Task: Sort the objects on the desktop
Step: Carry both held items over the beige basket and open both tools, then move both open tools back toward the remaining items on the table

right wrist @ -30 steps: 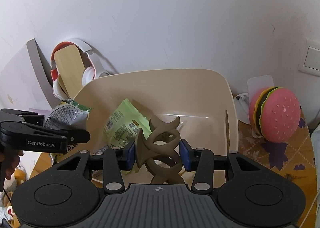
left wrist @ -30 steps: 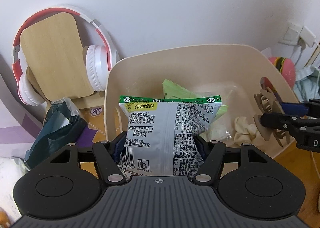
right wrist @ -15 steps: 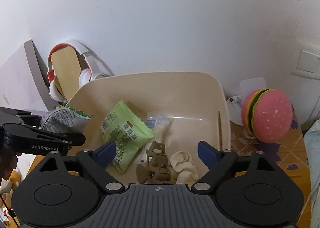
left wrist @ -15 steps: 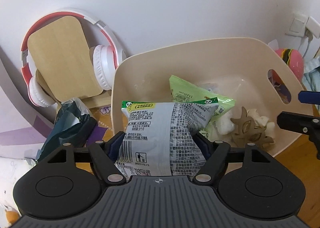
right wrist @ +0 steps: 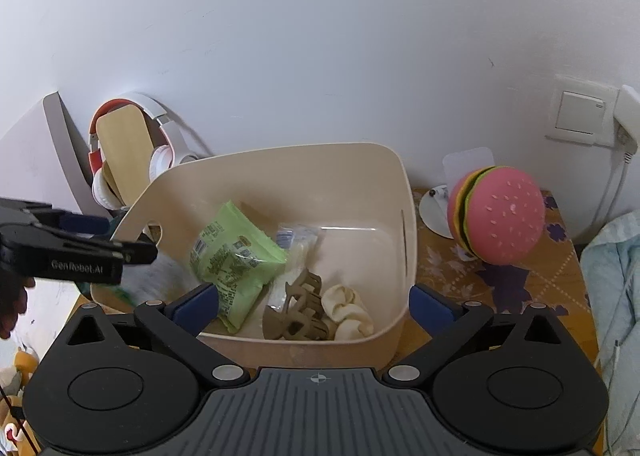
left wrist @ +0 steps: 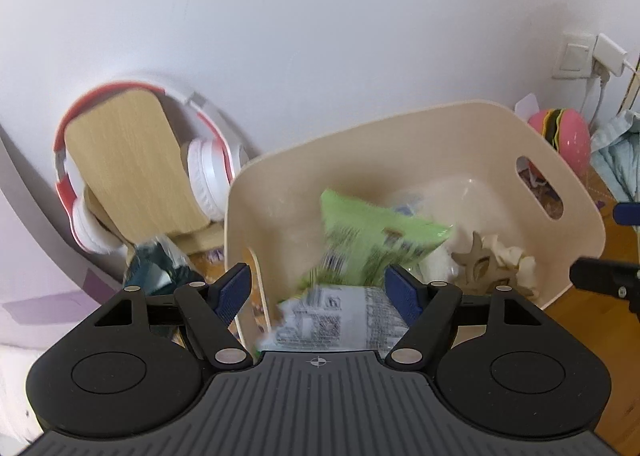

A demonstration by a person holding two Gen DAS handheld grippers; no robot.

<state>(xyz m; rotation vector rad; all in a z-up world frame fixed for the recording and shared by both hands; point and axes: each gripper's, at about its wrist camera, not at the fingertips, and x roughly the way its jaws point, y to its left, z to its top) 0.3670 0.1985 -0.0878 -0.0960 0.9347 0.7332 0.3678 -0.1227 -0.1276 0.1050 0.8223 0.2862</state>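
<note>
A cream plastic bin [left wrist: 400, 143] [right wrist: 280, 175] stands on the desk against the wall. In it lie a green snack packet [left wrist: 372, 232] [right wrist: 232, 256], a brown hair claw clip [right wrist: 296, 316] [left wrist: 484, 272], a cream scrunchie [right wrist: 348, 312] and a clear wrapper [right wrist: 296, 240]. My left gripper [left wrist: 318, 288] is open over the bin's near left corner. A grey-white snack packet [left wrist: 336, 324], blurred, drops between its jaws into the bin. My right gripper [right wrist: 314, 304] is open and empty over the bin's near edge.
Red and white headphones [left wrist: 204, 171] hang on a wooden stand [left wrist: 128, 163] left of the bin. A dark green bag [left wrist: 156, 268] lies below them. A pink burger toy [right wrist: 500, 215] sits right of the bin, by a wall socket [right wrist: 580, 119] and pale blue cloth [right wrist: 616, 296].
My left gripper has opened and let the grey-white packet fall toward the bin. My right gripper dropped the claw clip into the bin a moment earlier and stays open.
</note>
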